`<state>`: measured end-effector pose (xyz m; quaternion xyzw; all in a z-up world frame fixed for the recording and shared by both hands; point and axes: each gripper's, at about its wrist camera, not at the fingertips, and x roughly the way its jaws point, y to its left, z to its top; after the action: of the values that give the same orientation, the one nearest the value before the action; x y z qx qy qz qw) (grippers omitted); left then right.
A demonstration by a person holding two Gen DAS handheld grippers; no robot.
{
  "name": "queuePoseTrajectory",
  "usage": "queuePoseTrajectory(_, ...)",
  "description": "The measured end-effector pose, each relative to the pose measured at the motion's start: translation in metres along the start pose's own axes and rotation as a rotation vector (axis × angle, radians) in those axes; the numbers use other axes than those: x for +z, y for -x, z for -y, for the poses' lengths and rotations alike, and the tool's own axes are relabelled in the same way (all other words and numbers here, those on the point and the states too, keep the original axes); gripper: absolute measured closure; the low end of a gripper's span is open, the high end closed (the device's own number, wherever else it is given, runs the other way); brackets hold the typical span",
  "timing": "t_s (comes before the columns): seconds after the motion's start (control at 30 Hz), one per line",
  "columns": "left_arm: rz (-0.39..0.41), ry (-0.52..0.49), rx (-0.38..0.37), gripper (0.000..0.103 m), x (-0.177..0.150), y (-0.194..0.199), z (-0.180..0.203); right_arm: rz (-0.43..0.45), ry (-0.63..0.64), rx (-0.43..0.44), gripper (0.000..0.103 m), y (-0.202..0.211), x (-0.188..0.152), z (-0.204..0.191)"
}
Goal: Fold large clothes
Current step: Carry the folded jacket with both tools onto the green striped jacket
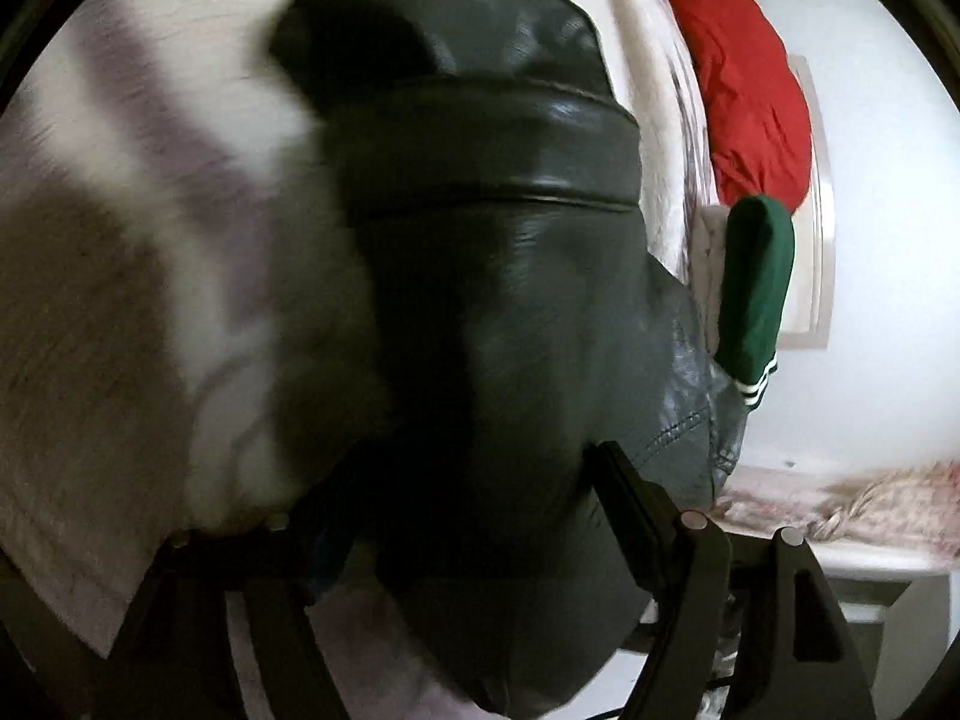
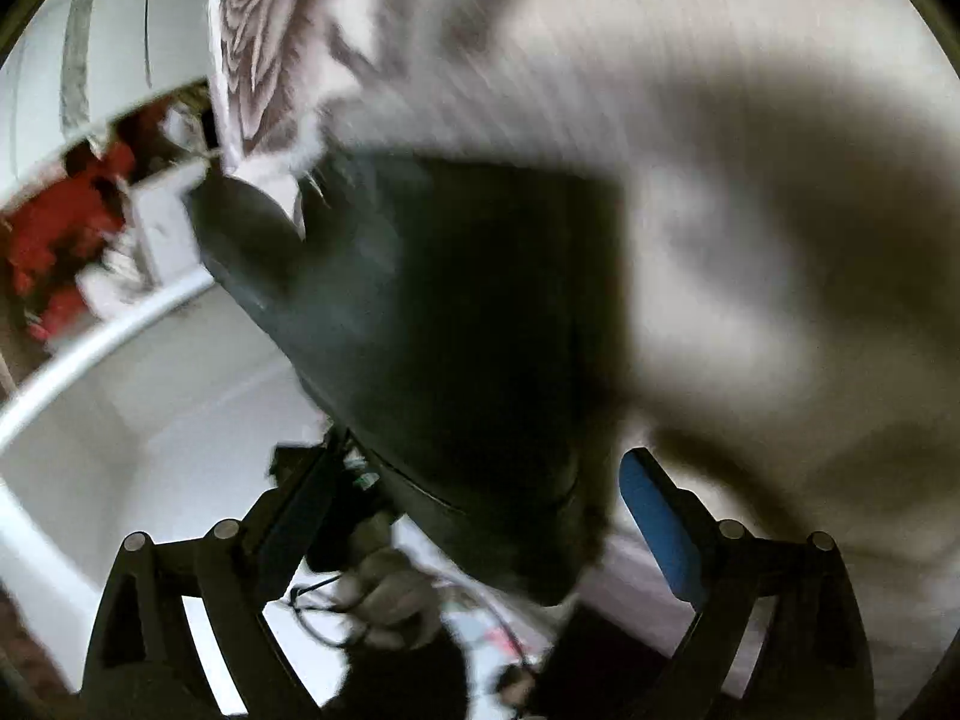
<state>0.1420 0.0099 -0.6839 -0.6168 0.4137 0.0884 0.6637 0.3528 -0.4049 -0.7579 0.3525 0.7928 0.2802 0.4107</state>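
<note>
Both claws look clenched on the dark leather jacket [image 1: 480, 300]: left gripper [image 1: 480, 516], right gripper [image 2: 480, 498] (blurry though). Keep the edge taut toward 12 o'clock.

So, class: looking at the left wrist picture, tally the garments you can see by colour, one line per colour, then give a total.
Dark green leather: 1, the jacket filling the middle of the view
Red: 1, the red garment bunched at the upper right
Green with white stripes: 1, the sleeve hanging below the red one
Total: 3
</note>
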Motion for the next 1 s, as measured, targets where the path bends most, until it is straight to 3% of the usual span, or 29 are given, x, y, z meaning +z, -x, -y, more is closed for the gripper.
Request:
queuePoseTrajectory(0.13, -0.002, -0.030, 0.015, 0.028, 0.004, -0.002, 0.005, 0.023, -0.021, 0.169, 0.005, -0.033, 0.002, 0.025)
queuePoseTrajectory(0.23, 0.003, -0.042, 0.027, 0.028, 0.004, -0.002, 0.009, 0.052, -0.015, 0.269, 0.005, -0.049, 0.011, 0.019)
queuePoseTrajectory(0.37, 0.040, -0.088, 0.064, 0.028, 0.004, -0.006, 0.022, 0.087, 0.002, 0.232, 0.005, -0.060, 0.017, 0.005)
queuePoseTrajectory(0.47, 0.088, -0.142, 0.103, 0.047, 0.005, -0.007, 0.038, 0.120, -0.014, 0.228, 0.014, -0.059, 0.016, 0.002)
queuePoseTrajectory(0.53, 0.113, -0.162, 0.114, 0.062, 0.005, -0.004, 0.045, 0.145, -0.029, 0.218, 0.026, -0.057, 0.013, 0.000)
queuePoseTrajectory(0.63, 0.117, -0.175, 0.121, 0.071, 0.004, 0.003, 0.054, 0.169, -0.013, 0.187, 0.038, -0.051, 0.008, -0.012)
queuePoseTrajectory(0.73, 0.112, -0.201, 0.127, 0.074, 0.002, 0.013, 0.071, 0.175, 0.003, 0.174, 0.046, -0.042, 0.001, -0.030)
queuePoseTrajectory(1.0, 0.122, -0.262, 0.117, 0.074, 0.006, 0.040, 0.124, 0.198, 0.076, 0.160, 0.050, -0.011, -0.013, -0.098)
